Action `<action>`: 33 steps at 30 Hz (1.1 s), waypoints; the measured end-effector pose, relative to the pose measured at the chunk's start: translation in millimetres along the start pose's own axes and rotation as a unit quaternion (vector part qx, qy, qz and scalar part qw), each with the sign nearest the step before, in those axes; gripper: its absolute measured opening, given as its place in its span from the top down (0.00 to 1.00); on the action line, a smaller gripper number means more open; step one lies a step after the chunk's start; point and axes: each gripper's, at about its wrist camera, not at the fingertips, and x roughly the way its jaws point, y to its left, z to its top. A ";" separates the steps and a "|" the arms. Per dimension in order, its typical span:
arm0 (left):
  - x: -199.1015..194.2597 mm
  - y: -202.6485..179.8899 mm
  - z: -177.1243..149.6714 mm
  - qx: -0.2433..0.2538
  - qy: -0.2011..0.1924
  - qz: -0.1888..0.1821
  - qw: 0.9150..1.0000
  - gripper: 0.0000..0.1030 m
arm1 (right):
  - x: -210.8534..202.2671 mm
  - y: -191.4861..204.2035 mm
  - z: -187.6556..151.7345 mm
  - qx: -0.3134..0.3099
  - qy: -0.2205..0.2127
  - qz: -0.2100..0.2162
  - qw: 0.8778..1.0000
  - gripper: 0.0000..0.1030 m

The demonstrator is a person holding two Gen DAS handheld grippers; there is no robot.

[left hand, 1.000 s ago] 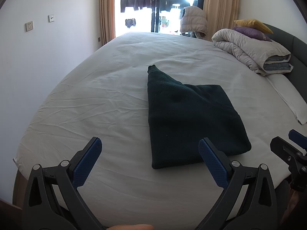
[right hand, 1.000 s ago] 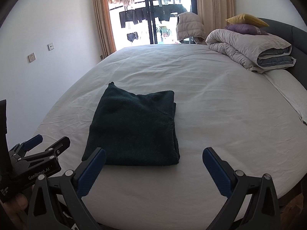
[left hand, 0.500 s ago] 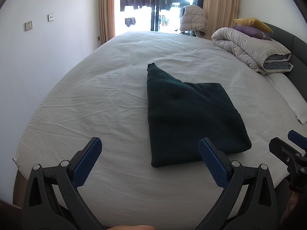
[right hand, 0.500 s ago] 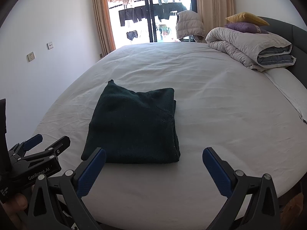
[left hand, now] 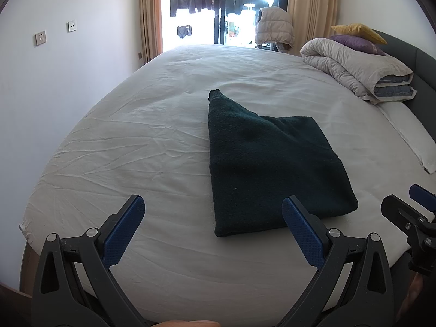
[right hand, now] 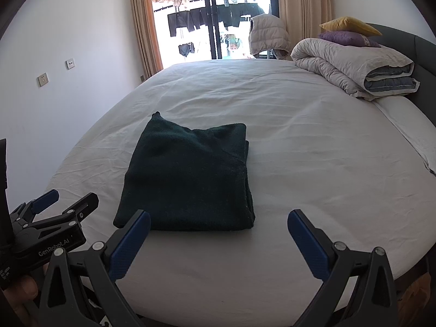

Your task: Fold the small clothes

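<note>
dark green garment (left hand: 269, 163): thick fuzzy knit or fleece, matt, soft nap. bed sheet (left hand: 152, 141): white woven cloth, matt, finely creased. quilt (right hand: 351, 68): beige padded cloth, puffy, matt, blue-grey lining at fold. cushions (right hand: 348, 31): yellow and purple cloth. left gripper (left hand: 212, 218): black matt plastic arms, silver metal rivets, blue finger pads (left hand: 124, 231) rubbery with fine dotted texture. right gripper (right hand: 218, 231): same black plastic, same textured blue pads. curtains (right hand: 144, 24): tan cloth, pleated. headboard (right hand: 419, 46): dark grey, smooth upholstery.
</note>
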 end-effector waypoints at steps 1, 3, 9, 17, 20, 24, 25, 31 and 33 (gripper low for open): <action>1.4 -0.4 -1.2 0.001 0.000 0.000 1.000 0.00 | 0.3 -0.1 -0.7 0.000 0.000 0.000 1.000 0.00; 3.0 -0.6 -2.3 0.003 0.001 0.001 1.000 0.00 | 0.1 -0.5 -0.5 0.000 0.000 0.000 1.000 0.00; 3.1 -0.6 -2.5 0.002 0.001 0.002 1.000 0.00 | 0.1 -1.3 -2.2 0.002 0.000 -0.002 1.000 0.00; 7.3 0.3 -2.8 0.004 0.003 0.002 1.000 0.00 | 0.3 -2.2 -2.2 0.003 0.001 -0.003 1.000 0.00; 8.3 0.9 -4.2 0.004 0.004 0.001 1.000 0.00 | 0.4 -2.4 -2.2 0.004 0.001 -0.002 1.000 0.00; 8.3 1.3 -4.6 0.003 0.004 0.001 1.000 0.00 | 0.0 -2.4 -3.7 0.006 0.002 -0.004 1.000 0.00; 8.2 1.1 -4.8 0.004 0.003 0.002 1.000 0.00 | -0.4 -2.8 -4.2 0.006 0.002 -0.004 1.000 0.00; 8.5 1.6 -4.7 0.004 0.004 0.001 1.000 0.00 | -0.8 -2.8 -4.0 0.006 0.003 -0.004 1.000 0.00; 8.0 1.1 -4.1 0.004 0.004 0.001 1.000 0.00 | -0.3 -2.8 -3.4 0.006 0.003 -0.004 1.000 0.00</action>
